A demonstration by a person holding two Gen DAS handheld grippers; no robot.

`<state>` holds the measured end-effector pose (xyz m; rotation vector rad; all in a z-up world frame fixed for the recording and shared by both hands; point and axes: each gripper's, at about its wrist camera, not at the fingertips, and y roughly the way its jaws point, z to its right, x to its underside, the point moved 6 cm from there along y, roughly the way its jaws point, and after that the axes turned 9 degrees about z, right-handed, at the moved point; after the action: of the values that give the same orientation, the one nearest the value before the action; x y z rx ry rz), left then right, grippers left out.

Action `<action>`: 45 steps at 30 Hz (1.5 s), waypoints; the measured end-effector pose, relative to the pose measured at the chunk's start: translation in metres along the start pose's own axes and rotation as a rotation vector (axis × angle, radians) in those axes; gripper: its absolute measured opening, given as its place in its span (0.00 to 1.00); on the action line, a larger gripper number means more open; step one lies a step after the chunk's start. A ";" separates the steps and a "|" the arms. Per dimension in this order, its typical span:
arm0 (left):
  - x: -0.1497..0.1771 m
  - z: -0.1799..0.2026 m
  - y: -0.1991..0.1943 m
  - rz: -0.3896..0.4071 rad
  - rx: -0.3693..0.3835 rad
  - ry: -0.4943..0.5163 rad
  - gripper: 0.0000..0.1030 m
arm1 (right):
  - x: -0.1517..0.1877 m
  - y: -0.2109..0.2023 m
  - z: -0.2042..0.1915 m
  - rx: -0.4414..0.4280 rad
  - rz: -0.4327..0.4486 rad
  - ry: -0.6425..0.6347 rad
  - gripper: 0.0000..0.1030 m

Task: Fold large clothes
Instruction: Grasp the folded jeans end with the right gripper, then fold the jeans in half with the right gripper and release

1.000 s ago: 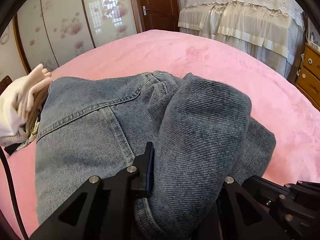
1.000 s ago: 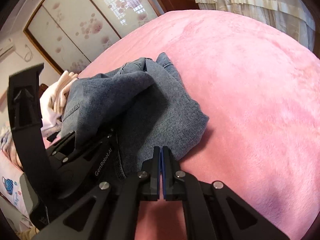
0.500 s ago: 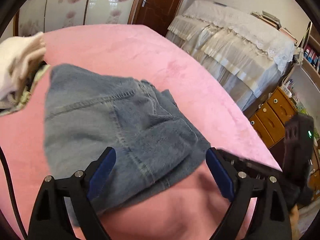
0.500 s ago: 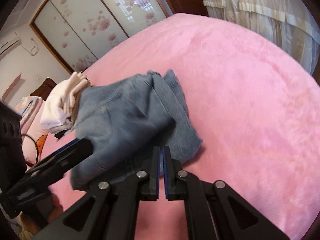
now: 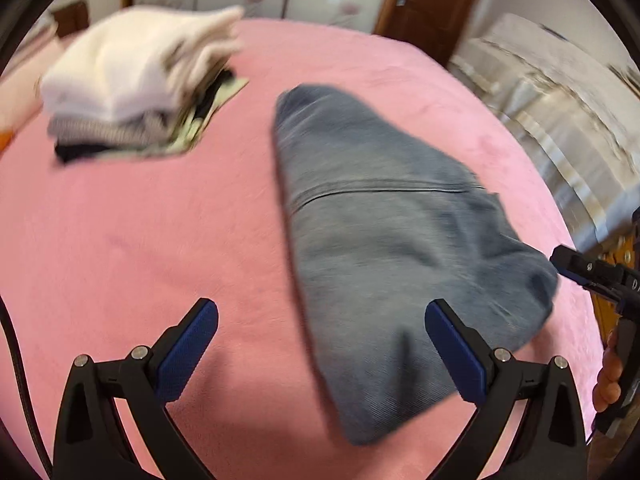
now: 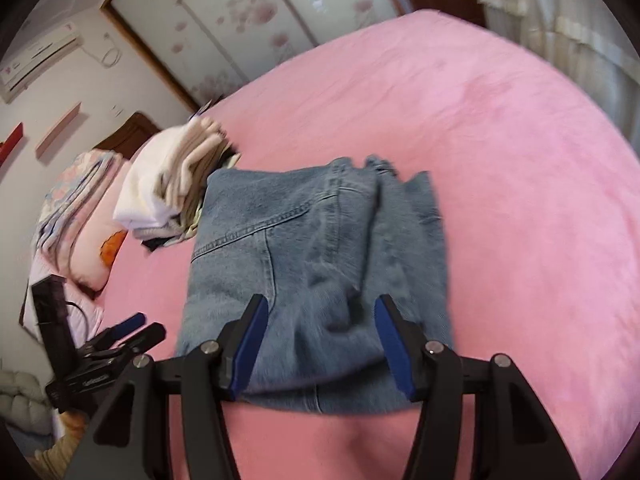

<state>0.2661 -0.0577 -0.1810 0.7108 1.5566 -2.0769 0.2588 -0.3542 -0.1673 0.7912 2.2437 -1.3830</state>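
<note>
The folded blue jeans (image 5: 392, 240) lie flat on the pink bed cover (image 5: 140, 220). My left gripper (image 5: 320, 320) hovers above their near left edge. Its jaws are opening wide and the blue pads (image 5: 188, 344) touch nothing. In the right wrist view the same jeans (image 6: 312, 248) lie below my right gripper (image 6: 320, 308). Its jaws are opening too, with the denim seen between the fingers but not pressed. The left gripper (image 6: 132, 332) shows at the lower left there, off the cloth. The right gripper (image 5: 592, 276) appears at the right edge of the left wrist view.
A stack of folded white and beige clothes (image 5: 132, 84) sits just beyond the jeans, also visible as the stack (image 6: 172, 184) beside a pillow (image 6: 76, 208). Wardrobe doors and a second bed (image 5: 560, 112) stand behind. A hand (image 5: 608, 376) holds the right gripper.
The left gripper let go of the denim fold, opened wide and pulled back and up. The right gripper, shut before, has parted its jaws and risen. The jeans now lie flat.
</note>
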 end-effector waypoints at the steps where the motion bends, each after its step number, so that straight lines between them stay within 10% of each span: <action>1: 0.001 -0.004 0.007 -0.009 0.006 -0.011 1.00 | 0.001 0.010 0.001 0.007 -0.024 -0.010 0.54; 5: 0.004 -0.014 0.033 -0.040 -0.013 -0.022 1.00 | 0.017 0.048 0.010 0.004 -0.156 -0.012 0.25; 10: 0.005 -0.003 0.045 -0.056 0.033 -0.023 1.00 | 0.018 0.007 -0.006 0.088 -0.008 -0.117 0.16; 17: 0.012 0.020 0.063 -0.078 0.040 0.028 1.00 | 0.050 0.033 0.042 0.112 -0.108 0.064 0.16; 30: 0.002 0.030 0.066 -0.101 0.040 0.104 1.00 | 0.005 0.012 0.048 0.083 -0.089 0.018 0.46; 45: 0.002 0.028 0.073 -0.097 0.077 0.083 1.00 | 0.004 0.051 0.050 0.094 -0.148 -0.075 0.48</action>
<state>0.3065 -0.1039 -0.2290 0.7721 1.5923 -2.2140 0.2899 -0.3798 -0.2265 0.6029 2.2318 -1.5686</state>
